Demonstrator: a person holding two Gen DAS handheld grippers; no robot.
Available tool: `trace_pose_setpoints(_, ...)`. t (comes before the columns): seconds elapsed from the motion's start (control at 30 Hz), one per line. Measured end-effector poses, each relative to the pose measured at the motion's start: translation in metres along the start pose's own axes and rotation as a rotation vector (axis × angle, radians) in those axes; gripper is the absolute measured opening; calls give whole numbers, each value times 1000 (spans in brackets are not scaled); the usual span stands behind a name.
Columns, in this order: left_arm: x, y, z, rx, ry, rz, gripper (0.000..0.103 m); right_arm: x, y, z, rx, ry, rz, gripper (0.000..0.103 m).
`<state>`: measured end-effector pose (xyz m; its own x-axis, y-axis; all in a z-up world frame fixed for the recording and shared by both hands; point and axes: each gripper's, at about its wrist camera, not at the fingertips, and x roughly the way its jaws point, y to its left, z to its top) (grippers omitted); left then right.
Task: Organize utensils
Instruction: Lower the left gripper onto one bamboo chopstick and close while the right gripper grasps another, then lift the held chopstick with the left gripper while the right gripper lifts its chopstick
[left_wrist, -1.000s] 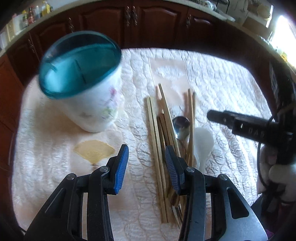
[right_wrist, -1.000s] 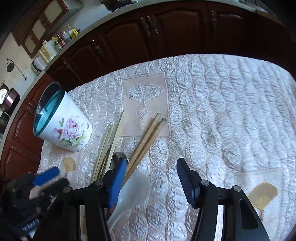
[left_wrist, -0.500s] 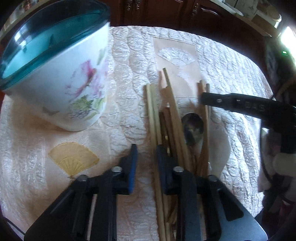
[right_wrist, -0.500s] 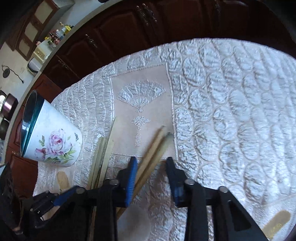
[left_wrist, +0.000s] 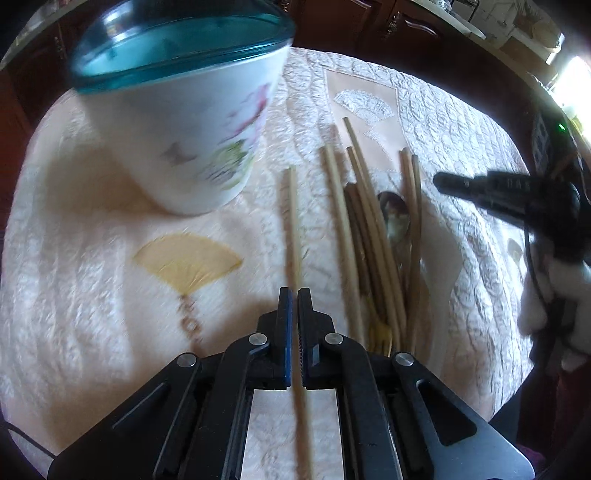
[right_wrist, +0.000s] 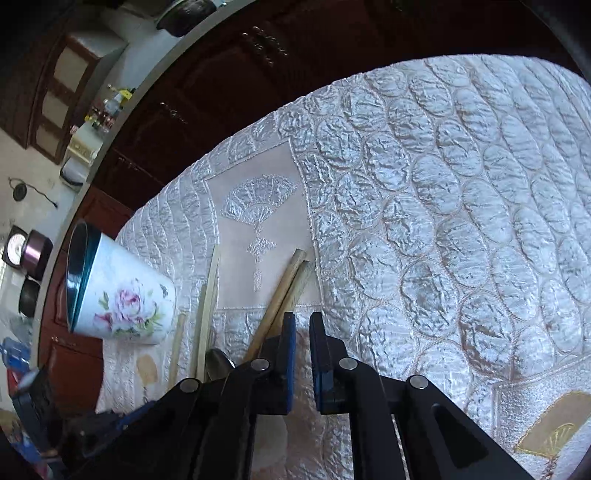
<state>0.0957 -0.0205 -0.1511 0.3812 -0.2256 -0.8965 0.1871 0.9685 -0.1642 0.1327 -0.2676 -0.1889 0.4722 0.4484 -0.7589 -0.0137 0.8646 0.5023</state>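
My left gripper (left_wrist: 294, 295) is shut on a single pale chopstick (left_wrist: 294, 225), held apart to the left of the pile. The pile of several chopsticks (left_wrist: 364, 229) with a metal spoon (left_wrist: 394, 218) lies on the quilted cloth. A white floral cup with a teal rim (left_wrist: 192, 110) stands at the far left; it also shows in the right wrist view (right_wrist: 118, 291). My right gripper (right_wrist: 302, 325) has its jaws nearly closed with a narrow gap and nothing visibly between them, just right of two chopsticks (right_wrist: 286, 291). The right gripper also shows in the left wrist view (left_wrist: 443, 182).
The white quilted cloth (right_wrist: 443, 221) covers the table, with a yellow fan patch (left_wrist: 188, 258) in front of the cup. Dark wooden cabinets (right_wrist: 221, 92) run behind the table's far edge.
My left gripper closed on one chopstick and drew it left, away from the pile. My right gripper narrowed from wide open to nearly closed and moved forward; the white spoon left its view.
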Motion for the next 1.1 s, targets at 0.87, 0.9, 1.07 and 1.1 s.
trace_pose_setpoints(0.87,26,-16,21,68,-23,116,4,3,34,-18,-53,67,120,12)
trace_pose_setpoints(0.9,23,-13,18,68,-14,105,4,2,38,-23,-67,76,131,12)
trace_pose_setpoints(1.07,0,4,-20,46,32,74,4,6,44,-40,-93,103,141,12)
trace_pose_setpoints(1.1,-6,5,-29,50,38,70,4,6,43,-44,-93,106,141,12)
